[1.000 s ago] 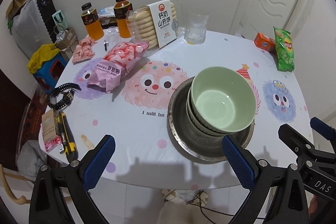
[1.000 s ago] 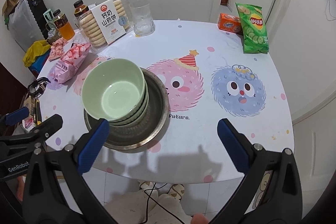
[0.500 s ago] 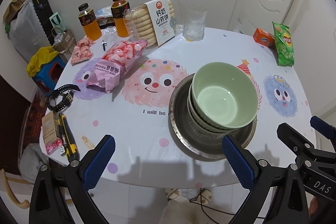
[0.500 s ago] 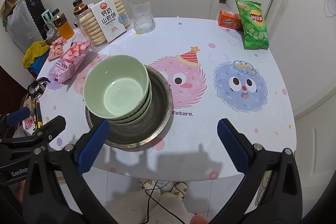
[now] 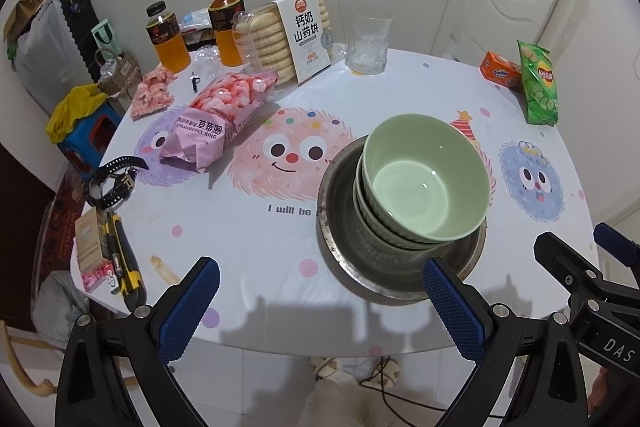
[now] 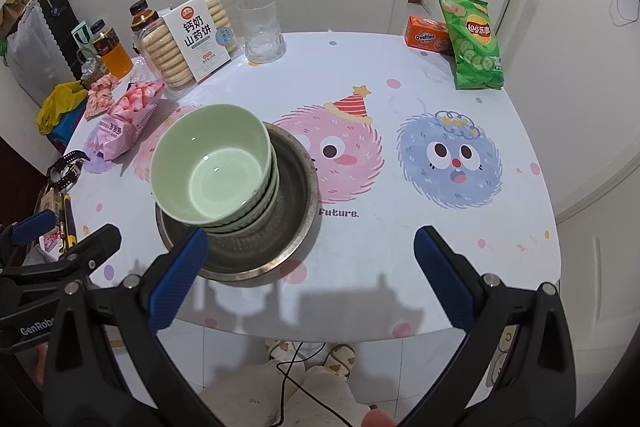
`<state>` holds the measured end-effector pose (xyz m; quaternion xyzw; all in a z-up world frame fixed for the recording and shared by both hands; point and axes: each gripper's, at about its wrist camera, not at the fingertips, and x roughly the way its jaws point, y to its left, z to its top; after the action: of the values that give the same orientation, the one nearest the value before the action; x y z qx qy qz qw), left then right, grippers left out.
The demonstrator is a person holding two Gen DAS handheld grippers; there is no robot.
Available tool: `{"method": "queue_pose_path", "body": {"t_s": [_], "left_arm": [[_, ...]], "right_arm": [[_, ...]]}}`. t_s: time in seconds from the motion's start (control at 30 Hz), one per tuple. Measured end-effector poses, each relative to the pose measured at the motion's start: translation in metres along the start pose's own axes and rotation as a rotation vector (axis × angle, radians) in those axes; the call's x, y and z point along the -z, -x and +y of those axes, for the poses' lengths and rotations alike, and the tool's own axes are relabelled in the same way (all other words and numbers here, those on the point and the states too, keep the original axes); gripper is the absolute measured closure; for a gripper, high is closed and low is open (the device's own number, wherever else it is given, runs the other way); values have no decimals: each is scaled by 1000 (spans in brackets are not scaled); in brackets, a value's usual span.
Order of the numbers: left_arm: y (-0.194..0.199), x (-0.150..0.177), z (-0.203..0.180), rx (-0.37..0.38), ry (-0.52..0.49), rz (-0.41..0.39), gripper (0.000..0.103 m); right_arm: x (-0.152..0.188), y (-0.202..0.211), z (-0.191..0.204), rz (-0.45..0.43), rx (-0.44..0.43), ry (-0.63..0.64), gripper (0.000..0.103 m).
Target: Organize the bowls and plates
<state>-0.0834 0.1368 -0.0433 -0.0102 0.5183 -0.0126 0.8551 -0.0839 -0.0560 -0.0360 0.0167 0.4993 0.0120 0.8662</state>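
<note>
Green bowls (image 5: 424,183) are sitting nested inside the metal plate (image 5: 344,227); stacking's looking done. I'm holding both tongs, left (image 5: 320,307) and right (image 6: 312,271), spread and empty, just short of that plate.

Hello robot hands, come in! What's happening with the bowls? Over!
Left gripper open, empty. Right gripper open, empty. Green bowls stacked in the metal plate, untouched. Nothing between grippers and stack.

Both wrist views look down from the near table (image 5: 256,239) edge, facing the far wall, held back and above. Left view sits leftward, right view rightward. Shared: stacked green bowls (image 5: 426,179) (image 6: 212,163) in metal plate (image 5: 352,267), biscuit pack (image 6: 192,35), each other's gripper.
</note>
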Motion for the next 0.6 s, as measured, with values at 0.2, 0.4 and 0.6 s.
{"method": "queue_pose_path", "body": {"t_s": [0.2,0.4,0.6], "left_arm": [[-1,1,0,3,1,1,0],[-1,0,0,1,0,2,0],[-2,1,-2,4,4,5,0]], "right_arm": [[0,-1,-3,4,4,-4,1],[0,-1,-4,4,5,-3,1],[0,-2,-5,8,2,-5,1]]}}
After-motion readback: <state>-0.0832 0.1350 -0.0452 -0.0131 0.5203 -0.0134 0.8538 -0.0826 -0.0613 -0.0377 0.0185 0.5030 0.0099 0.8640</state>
